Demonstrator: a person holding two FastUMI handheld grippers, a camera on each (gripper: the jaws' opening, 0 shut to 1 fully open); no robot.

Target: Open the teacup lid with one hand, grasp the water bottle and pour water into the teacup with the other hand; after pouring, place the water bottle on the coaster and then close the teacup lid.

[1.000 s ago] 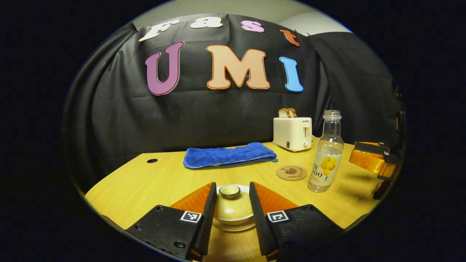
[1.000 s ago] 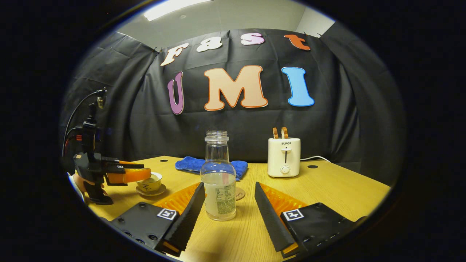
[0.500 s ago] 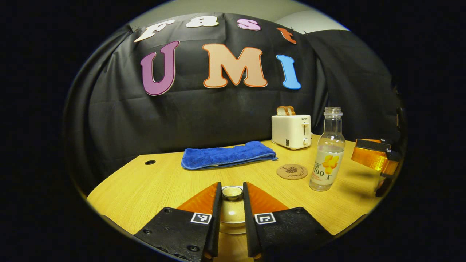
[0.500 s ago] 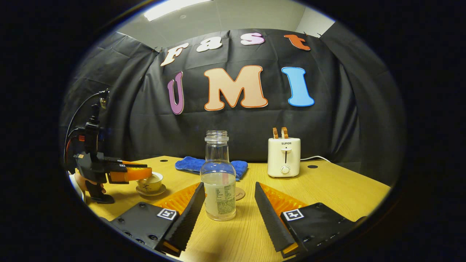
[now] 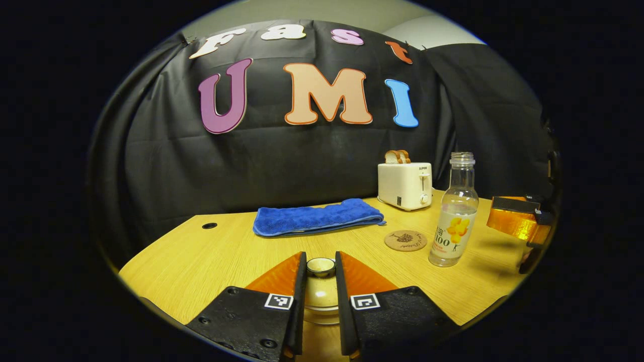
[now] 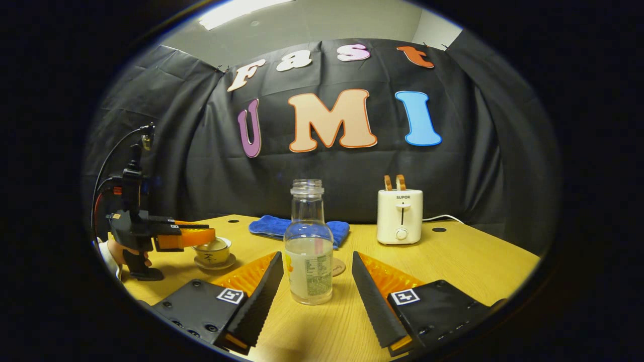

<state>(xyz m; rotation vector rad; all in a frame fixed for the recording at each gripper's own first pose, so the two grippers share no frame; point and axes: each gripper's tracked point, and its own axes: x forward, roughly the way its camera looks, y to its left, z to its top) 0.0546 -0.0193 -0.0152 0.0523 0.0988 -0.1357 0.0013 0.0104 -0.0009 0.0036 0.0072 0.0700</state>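
Observation:
My left gripper (image 5: 320, 258) is shut on the knob of the cream teacup lid (image 5: 320, 294), which sits at the top of the teacup (image 6: 213, 250) on its saucer. I cannot tell whether the lid is clear of the rim. In the right gripper view the left gripper (image 6: 198, 237) hovers over that cup, held by a hand. An uncapped clear water bottle (image 6: 308, 256), partly filled, stands upright between the fingers of my open right gripper (image 6: 316, 255), with a gap on each side. The bottle (image 5: 453, 221) stands just right of the round cork coaster (image 5: 405, 240).
A folded blue towel (image 5: 317, 217) lies at the back of the wooden table (image 5: 201, 261). A white toaster (image 5: 405, 185) with bread in it stands at the back right, its cable trailing behind. The black cloth wall closes off the rear.
The left fingers went from open around the lid to shut on its knob and have held it since. The right gripper stays open at the bottle, shifted only slightly.

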